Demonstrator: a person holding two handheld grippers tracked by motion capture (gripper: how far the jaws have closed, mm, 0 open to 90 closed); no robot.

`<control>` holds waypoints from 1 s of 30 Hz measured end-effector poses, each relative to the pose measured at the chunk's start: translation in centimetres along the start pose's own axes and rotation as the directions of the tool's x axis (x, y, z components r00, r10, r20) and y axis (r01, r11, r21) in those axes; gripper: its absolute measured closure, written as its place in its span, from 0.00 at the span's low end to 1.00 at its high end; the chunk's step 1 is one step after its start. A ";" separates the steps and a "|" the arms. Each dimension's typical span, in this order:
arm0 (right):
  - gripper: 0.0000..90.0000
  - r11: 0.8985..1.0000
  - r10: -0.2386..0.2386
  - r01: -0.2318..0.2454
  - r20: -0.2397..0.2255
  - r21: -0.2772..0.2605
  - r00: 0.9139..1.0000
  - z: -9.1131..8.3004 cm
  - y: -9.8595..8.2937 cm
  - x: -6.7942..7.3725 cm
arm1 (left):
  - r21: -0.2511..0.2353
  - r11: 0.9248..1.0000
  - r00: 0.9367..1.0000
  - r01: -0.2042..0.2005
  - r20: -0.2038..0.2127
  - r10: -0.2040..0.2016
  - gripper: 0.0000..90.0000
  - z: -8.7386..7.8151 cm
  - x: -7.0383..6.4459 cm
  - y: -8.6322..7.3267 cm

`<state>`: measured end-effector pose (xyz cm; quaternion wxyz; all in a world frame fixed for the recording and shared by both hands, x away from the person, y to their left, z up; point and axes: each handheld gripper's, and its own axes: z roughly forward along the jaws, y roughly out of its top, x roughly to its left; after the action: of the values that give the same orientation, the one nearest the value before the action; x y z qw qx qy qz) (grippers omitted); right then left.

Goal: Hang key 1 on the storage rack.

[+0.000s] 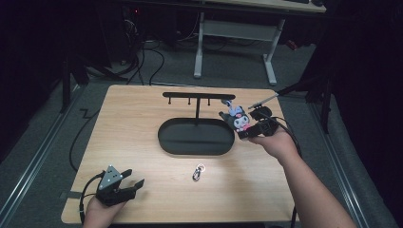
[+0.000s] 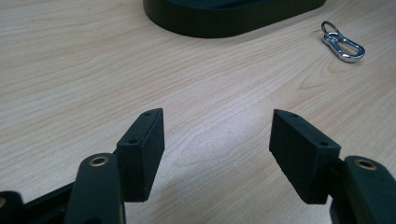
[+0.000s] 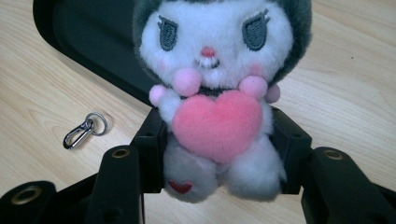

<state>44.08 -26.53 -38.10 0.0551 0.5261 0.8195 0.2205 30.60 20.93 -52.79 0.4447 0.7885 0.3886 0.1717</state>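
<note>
The plush doll (image 3: pixel 215 98) sits pinched between the right tongs (image 3: pixel 219 154), gripped across its lower body so the head, the pink heart and the face stand free above the jaws. In the high view the right tongs (image 1: pixel 244 128) carry the doll (image 1: pixel 239 118) just off the right end of the black oval tray (image 1: pixel 177 145), up near the right tip of the hook bar (image 1: pixel 198 96) that rises from that tray on a thin post. A low grip like this probably leaves the top of the doll clear, which would suit hanging it from one of the small pegs under the bar, though whether it has a loop on top I cannot tell.

Below and to the left of the right tongs, a small metal clasp (image 1: pixel 198 172) with a ring lies flat on the counter (image 1: pixel 133 114), just in front of the tray.

The left tongs (image 1: pixel 127 184) rest well apart from all this at the counter's near left corner, spread wide and holding nothing, apparently parked out of the way. From their own view the clasp (image 2: pixel 343 42) lies ahead and to their right.
</note>
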 end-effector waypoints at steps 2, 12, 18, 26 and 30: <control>0.55 1.000 0.007 -0.007 -0.003 -0.006 1.000 0.3 -0.2 -0.2 | 0.005 1.000 1.000 -0.001 0.000 0.001 0.40 0.0 0.0 0.0; 0.54 1.000 0.005 -0.005 -0.004 -0.025 1.000 1.7 -0.4 0.0 | 0.013 1.000 1.000 -0.018 0.011 0.018 0.40 0.1 -0.3 -0.1; 0.53 0.999 0.000 0.000 0.004 -0.042 1.000 3.4 0.0 0.5 | 0.026 0.999 0.999 -0.035 0.021 0.035 0.40 0.3 -0.5 -0.1; 0.50 0.999 0.024 -0.023 0.021 -0.029 1.000 5.6 0.5 0.3 | 0.028 0.998 0.999 -0.049 0.024 0.049 0.40 0.4 -0.7 -0.1; 0.44 0.999 0.035 -0.034 0.031 -0.025 0.999 6.0 0.7 0.2 | 0.024 0.999 0.999 -0.044 0.021 0.043 0.40 0.4 -0.6 0.0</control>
<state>46.54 -24.30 -43.17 0.0707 0.5428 0.8067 0.2230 30.42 20.29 -52.97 0.4352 0.8039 0.3688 0.1684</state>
